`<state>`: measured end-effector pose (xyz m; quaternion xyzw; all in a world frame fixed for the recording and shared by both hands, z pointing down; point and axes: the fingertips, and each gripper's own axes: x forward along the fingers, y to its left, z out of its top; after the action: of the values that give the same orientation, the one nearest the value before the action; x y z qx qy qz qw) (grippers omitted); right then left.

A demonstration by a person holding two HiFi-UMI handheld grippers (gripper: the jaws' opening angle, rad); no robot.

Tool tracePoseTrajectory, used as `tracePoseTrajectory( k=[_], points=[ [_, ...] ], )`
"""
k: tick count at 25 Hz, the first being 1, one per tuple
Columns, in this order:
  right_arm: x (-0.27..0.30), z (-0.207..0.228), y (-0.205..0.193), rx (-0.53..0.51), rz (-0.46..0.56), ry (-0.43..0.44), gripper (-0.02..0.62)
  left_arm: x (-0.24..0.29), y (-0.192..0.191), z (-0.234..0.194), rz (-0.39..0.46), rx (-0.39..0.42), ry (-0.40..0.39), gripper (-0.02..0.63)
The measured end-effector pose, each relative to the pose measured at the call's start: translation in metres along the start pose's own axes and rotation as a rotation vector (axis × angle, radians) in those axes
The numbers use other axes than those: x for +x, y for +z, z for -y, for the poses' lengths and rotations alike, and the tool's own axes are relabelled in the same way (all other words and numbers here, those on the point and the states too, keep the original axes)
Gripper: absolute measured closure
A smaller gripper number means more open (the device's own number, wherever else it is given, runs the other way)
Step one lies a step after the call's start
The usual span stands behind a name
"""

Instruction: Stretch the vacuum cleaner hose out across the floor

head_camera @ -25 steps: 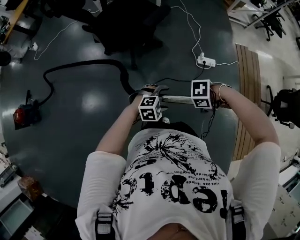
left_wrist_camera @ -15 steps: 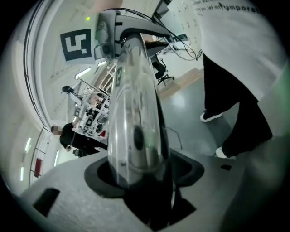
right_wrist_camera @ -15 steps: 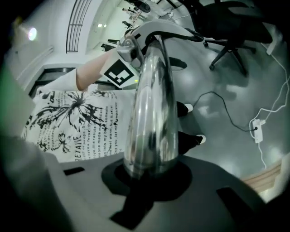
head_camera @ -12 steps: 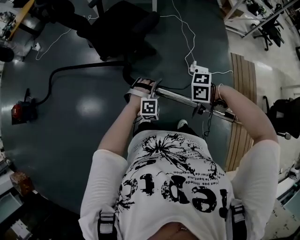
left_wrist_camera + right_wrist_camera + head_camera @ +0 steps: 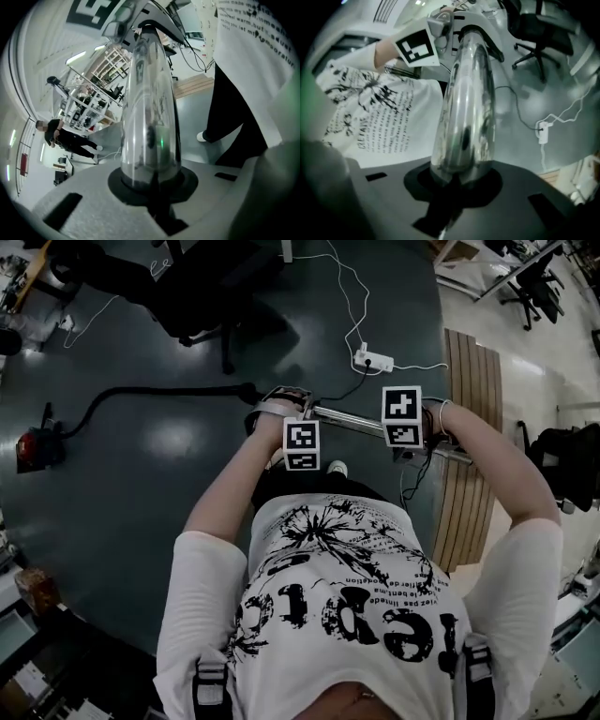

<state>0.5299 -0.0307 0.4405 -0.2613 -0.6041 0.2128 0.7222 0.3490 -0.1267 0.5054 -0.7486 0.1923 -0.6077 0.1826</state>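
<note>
Left gripper: jaws narrow, clamped on the shiny metal vacuum tube. They have just been closing, with the tube between them. The tube rises straight out of the jaws toward 12 o'clock in the left gripper view.

Right gripper: jaws narrow, gripping the same tube. They have just been opening a little, tube between them.

Head view: left gripper and right gripper sit on one tube, the right toward 3 o'clock of the left. The tube is held off the floor, nearly level across the frame.

From the tube's end at the left gripper, the black ribbed hose runs toward 9 o'clock along the dark grey floor, almost straight, then bends down to the red canister vacuum cleaner at the 9 o'clock edge.

White power strip with its cord lies on the floor at 12 o'clock of the grippers. Black office chair at 11 o'clock.
</note>
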Motion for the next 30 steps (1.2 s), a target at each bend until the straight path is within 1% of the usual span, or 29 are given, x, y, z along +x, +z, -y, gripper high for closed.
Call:
tracePoseTrajectory(
  k=[2, 3, 5, 8, 9, 10, 11, 12, 13, 16, 17, 18, 19, 21, 22, 23, 25, 26, 27, 28, 30],
  points=[
    [0.001, 0.023, -0.023, -0.055, -0.038, -0.206, 0.532, 0.006, 0.018, 0.013, -0.017, -0.034, -0.087, 0.566],
    [0.001, 0.03, -0.032, -0.073, -0.042, -0.282, 0.531, 0.007, 0.026, 0.017, -0.022, -0.044, -0.122, 0.566],
    [0.002, 0.038, -0.043, -0.104, -0.027, -0.379, 0.529, 0.009, 0.04, 0.021, -0.028, -0.04, -0.173, 0.566],
    [0.002, 0.043, -0.045, -0.123, 0.047, -0.466, 0.531, 0.011, 0.052, 0.017, -0.039, -0.002, -0.205, 0.566],
    [-0.001, 0.047, -0.044, -0.12, 0.074, -0.51, 0.531, 0.012, 0.054, 0.015, -0.043, 0.008, -0.22, 0.566],
    [-0.005, 0.053, -0.044, -0.119, 0.088, -0.573, 0.531, 0.012, 0.055, 0.013, -0.048, 0.013, -0.242, 0.566],
    [-0.011, 0.061, -0.046, -0.122, 0.082, -0.655, 0.531, 0.013, 0.055, 0.011, -0.053, 0.011, -0.273, 0.566],
    [-0.019, 0.071, -0.049, -0.13, 0.06, -0.757, 0.529, 0.014, 0.056, 0.01, -0.056, 0.003, -0.31, 0.566],
    [-0.029, 0.083, -0.053, -0.144, 0.021, -0.88, 0.525, 0.014, 0.057, 0.009, -0.057, -0.01, -0.35, 0.566],
    [-0.073, 0.109, -0.066, -0.2, -0.136, -1.273, 0.505, 0.012, 0.062, 0.003, -0.047, -0.064, -0.469, 0.566],
    [-0.089, 0.112, -0.067, -0.22, -0.173, -1.378, 0.493, 0.01, 0.063, 0.001, -0.044, -0.08, -0.513, 0.566],
    [-0.103, 0.112, -0.065, -0.238, -0.19, -1.464, 0.473, 0.007, 0.064, 0.0, -0.041, -0.093, -0.564, 0.566],
    [-0.113, 0.109, -0.062, -0.249, -0.18, -1.532, 0.454, 0.002, 0.064, -0.001, -0.039, -0.102, -0.618, 0.566],
    [-0.125, 0.099, -0.055, -0.241, -0.104, -1.62, 0.431, -0.009, 0.065, -0.005, -0.036, -0.106, -0.717, 0.566],
    [-0.129, 0.094, -0.054, -0.248, -0.098, -1.668, 0.428, -0.015, 0.066, -0.009, -0.034, -0.103, -0.757, 0.566],
    [-0.134, 0.09, -0.056, -0.277, -0.126, -1.737, 0.426, -0.019, 0.066, -0.012, -0.029, -0.098, -0.798, 0.566],
    [-0.147, 0.082, -0.055, -0.36, -0.18, -1.902, 0.425, -0.025, 0.068, -0.015, -0.016, -0.088, -0.891, 0.566],
    [-0.152, 0.079, -0.056, -0.383, -0.186, -1.958, 0.423, -0.028, 0.069, -0.016, -0.008, -0.085, -0.938, 0.566],
    [-0.154, 0.077, -0.059, -0.386, -0.185, -1.989, 0.423, -0.032, 0.073, -0.016, 0.002, -0.086, -0.983, 0.566],
    [-0.155, 0.076, -0.063, -0.373, -0.181, -2.0, 0.423, -0.036, 0.079, -0.015, 0.013, -0.089, -1.024, 0.566],
    [-0.157, 0.078, -0.076, -0.331, -0.172, -1.988, 0.423, -0.038, 0.091, -0.013, 0.03, -0.102, -1.091, 0.566]
  ],
)
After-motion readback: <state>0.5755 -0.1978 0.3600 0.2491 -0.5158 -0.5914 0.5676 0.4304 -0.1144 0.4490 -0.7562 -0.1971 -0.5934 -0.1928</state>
